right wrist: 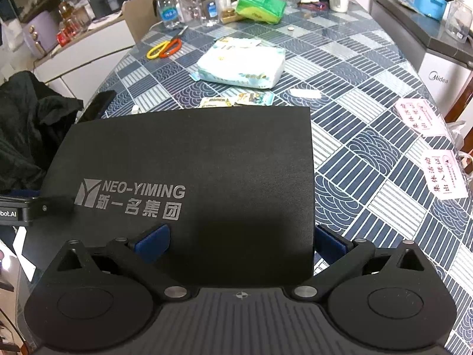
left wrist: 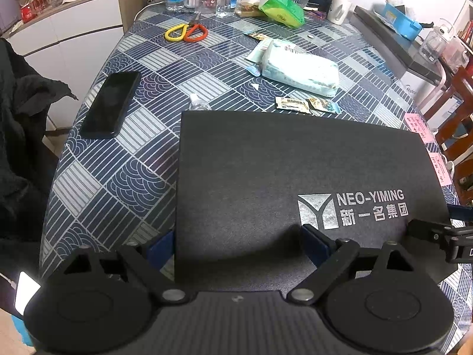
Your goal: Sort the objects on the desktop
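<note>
**On the desk: both grippers at the black folder**

On the desk (left wrist: 124,177), the black folder (left wrist: 295,177) lies flat near the front edge. Only the left view shows the whole phone (left wrist: 111,105); only the right shows both pink cards (right wrist: 443,174). Left gripper (left wrist: 236,244) and right gripper (right wrist: 241,241) have fingers spread wide, straddling the folder's edges, gripping nothing.

White cabinets (left wrist: 74,44) left; white Midea appliance (right wrist: 443,74) right; wooden chair (left wrist: 455,118).
</note>
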Demonstrator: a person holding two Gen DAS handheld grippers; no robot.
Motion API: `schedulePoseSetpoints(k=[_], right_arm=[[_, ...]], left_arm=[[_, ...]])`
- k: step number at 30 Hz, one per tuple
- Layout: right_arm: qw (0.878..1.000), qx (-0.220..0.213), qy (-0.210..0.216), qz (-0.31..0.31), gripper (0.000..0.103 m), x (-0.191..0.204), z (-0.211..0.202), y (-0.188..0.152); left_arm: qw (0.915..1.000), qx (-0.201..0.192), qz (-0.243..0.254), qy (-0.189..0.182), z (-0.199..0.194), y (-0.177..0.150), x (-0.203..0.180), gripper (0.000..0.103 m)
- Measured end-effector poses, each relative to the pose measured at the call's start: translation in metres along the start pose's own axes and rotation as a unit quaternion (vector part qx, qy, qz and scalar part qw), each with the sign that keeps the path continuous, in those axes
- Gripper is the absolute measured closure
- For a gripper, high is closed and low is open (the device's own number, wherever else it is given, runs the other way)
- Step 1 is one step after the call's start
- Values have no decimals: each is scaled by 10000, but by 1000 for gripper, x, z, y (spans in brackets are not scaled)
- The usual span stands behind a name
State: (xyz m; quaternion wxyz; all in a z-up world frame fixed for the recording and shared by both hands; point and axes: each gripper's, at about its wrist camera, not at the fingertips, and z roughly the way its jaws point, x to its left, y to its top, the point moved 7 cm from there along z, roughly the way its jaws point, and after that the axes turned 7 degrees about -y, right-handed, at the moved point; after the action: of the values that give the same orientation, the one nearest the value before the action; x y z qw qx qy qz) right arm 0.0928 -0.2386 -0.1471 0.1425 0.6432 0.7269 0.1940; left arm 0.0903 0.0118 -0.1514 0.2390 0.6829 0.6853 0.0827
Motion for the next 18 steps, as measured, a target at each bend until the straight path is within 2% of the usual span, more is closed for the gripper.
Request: schedulePoseSetpoints(k=[3, 8, 11, 13, 15, 18], right_arm=[[10000, -2, -21, 24, 0, 5, -2, 1], [9992, -290, -253, -120, 0, 5, -13, 4], [9972, -561, -422, -261, 0, 8, -24, 8], [9961, -715, -364, -354, 0, 17, -32, 10], [9957, -736, -240, -501, 0, 31, -34, 9], [9925, -791, -375, -850, 0, 51, -31, 3]], left_arm=[[10000, -61, -44, 2, -1, -1, 1, 0], [9999, -42, -151, 32, -5, 1, 4, 0], [9987, -468, -155, 144, -25, 8, 1, 0], [9981, -570, 17, 215, -32, 14, -10, 0], [9982, -451, 237, 307, -26, 16, -22, 0], [9973, -283, 445, 516, -13, 14, -37, 0]])
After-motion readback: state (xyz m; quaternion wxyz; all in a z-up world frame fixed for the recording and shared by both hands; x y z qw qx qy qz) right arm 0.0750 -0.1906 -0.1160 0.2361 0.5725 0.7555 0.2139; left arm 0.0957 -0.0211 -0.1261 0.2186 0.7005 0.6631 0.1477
